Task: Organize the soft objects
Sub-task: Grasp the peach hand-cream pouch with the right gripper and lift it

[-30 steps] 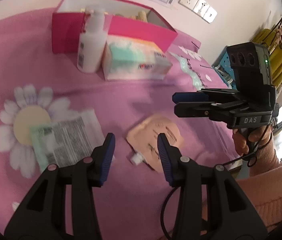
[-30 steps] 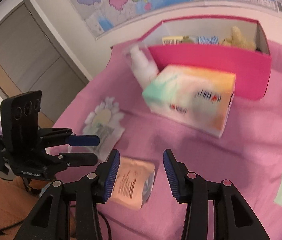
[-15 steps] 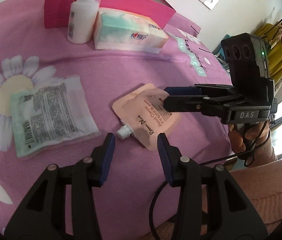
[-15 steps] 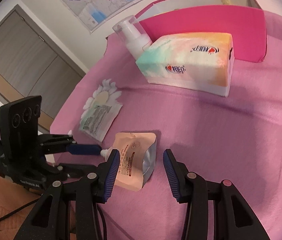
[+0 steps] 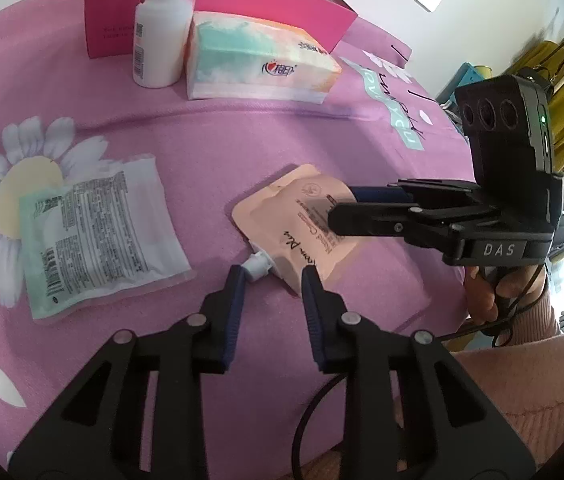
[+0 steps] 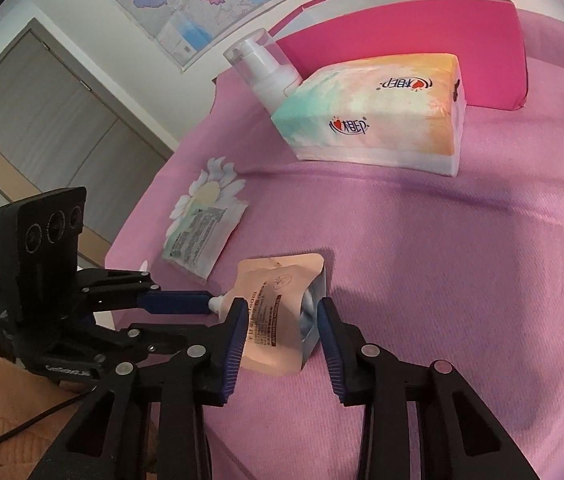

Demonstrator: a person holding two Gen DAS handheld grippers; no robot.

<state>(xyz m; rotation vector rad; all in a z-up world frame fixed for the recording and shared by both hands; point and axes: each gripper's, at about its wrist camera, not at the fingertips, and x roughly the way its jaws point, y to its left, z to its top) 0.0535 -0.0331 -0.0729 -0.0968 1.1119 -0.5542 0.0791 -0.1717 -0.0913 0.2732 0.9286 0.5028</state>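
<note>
Near the front edge of the pink bedspread (image 5: pixel 242 128) lies a peach pouch (image 6: pixel 282 312) (soft, light, probably slippery). Left gripper (image 5: pixel 272 276) has closed onto its stiff white spout (image 5: pixel 257 266), the safest hold; right gripper (image 6: pixel 280 316) straddles its body, jaws closing.
</note>
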